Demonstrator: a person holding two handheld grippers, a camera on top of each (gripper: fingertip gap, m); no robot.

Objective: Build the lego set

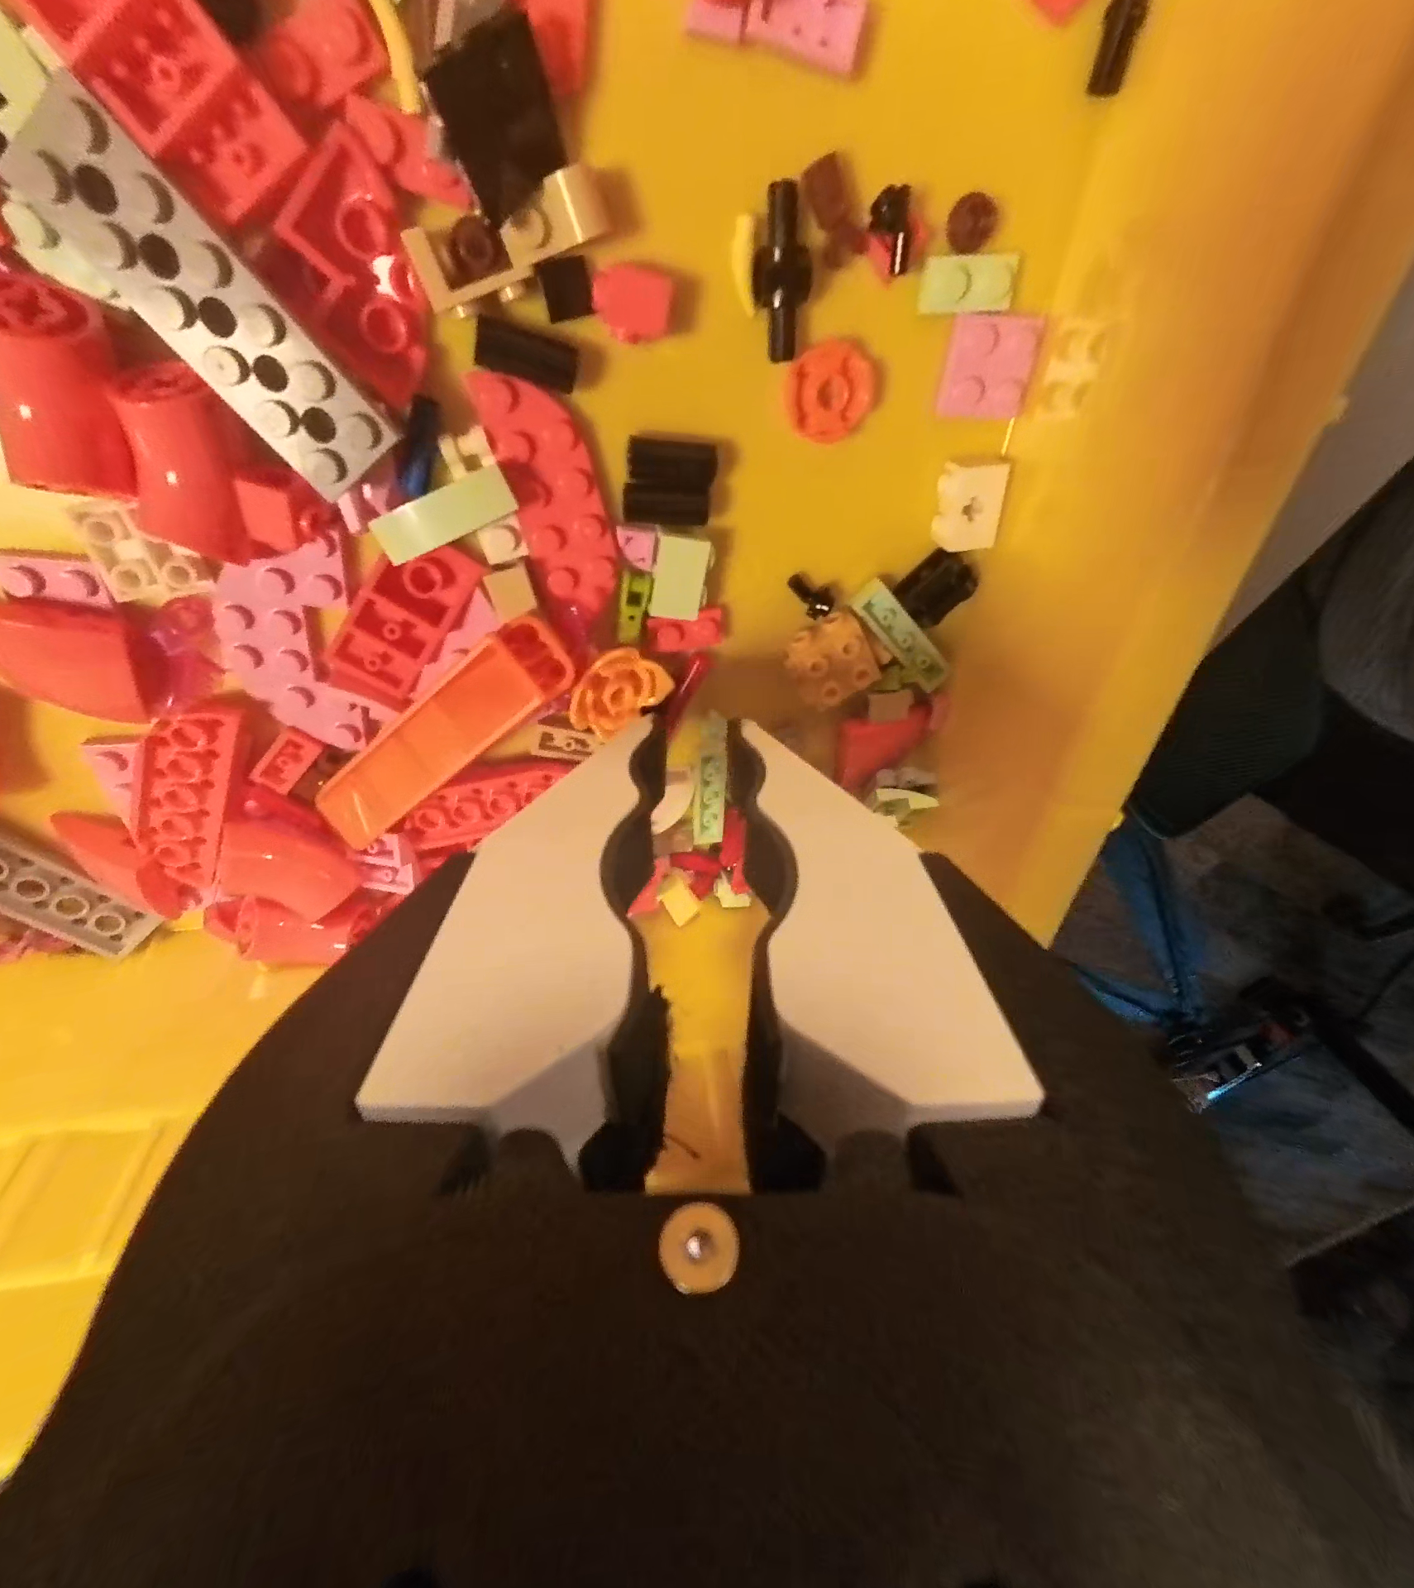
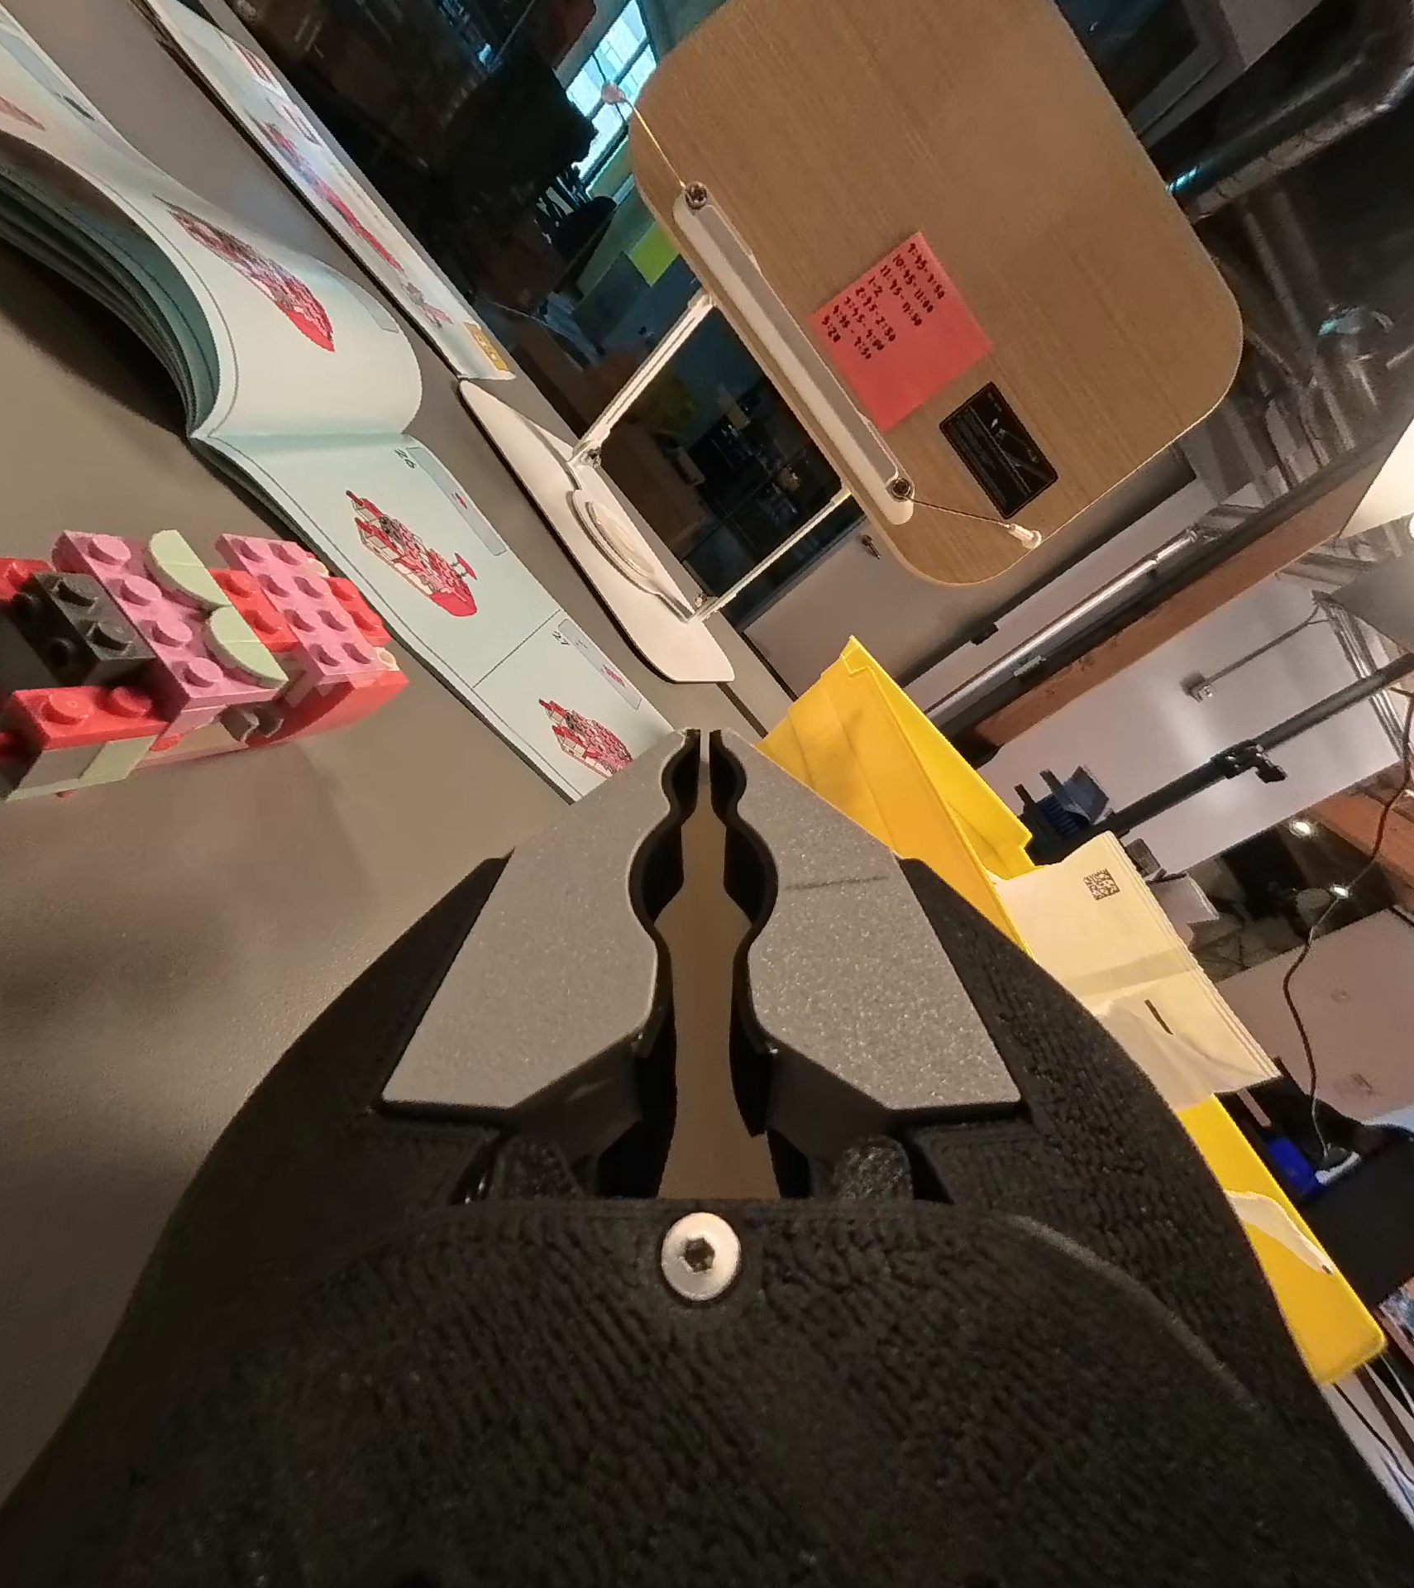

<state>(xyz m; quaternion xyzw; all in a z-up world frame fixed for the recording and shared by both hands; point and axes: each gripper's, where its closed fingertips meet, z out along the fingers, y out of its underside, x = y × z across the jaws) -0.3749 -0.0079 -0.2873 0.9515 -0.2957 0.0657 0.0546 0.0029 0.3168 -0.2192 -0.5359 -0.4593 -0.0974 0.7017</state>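
Under my left hand-held gripper point(image 1: 699, 730) bricks lie in a bin point(image 1: 1116, 516): the big heap point(image 1: 214, 430) to the left, scattered pieces point(image 1: 901, 301) ahead. Before my right hand-held gripper point(image 2: 703, 739) the built model point(image 2: 171, 653) sits left on the surface point(image 2: 171, 945), with the booklet point(image 2: 325, 430) behind it.

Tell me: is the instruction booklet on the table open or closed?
Open. The booklet lies spread on the grey table, printed pages facing up, beside the brick model.
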